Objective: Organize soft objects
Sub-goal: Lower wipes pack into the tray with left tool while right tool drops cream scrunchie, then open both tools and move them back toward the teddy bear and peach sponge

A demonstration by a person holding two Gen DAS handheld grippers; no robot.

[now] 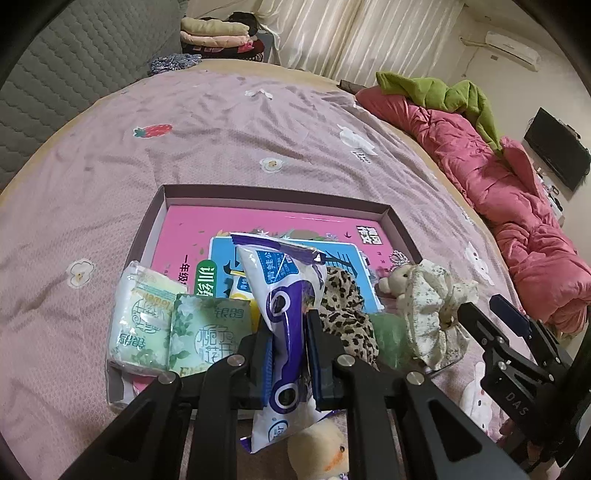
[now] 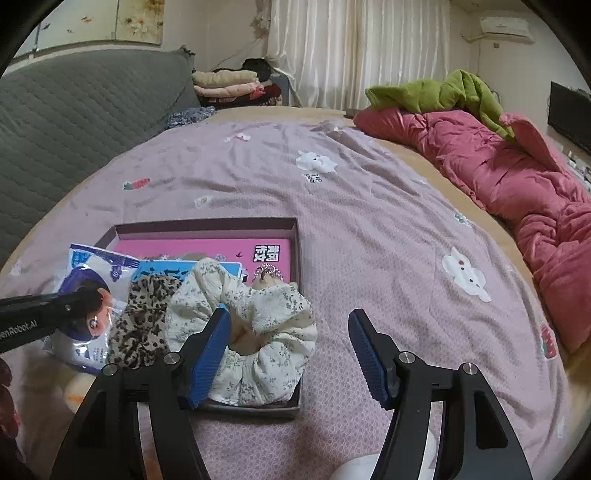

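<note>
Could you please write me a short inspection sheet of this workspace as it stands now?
Surface: bed with a mauve printed sheet, wrinkled.
Job's things: open box holding a pink book, two tissue packs, a leopard scrunchie, a floral scrunchie and a small teddy.
Clutter: pink quilt and green blanket at the bed's right; a plush toy near the box.
Grippers: left gripper shut on a white-and-purple packet; right gripper open, one finger over the floral scrunchie.
Cables: nothing seen.
Surroundings: grey sofa, folded clothes, curtains, air conditioner.
</note>
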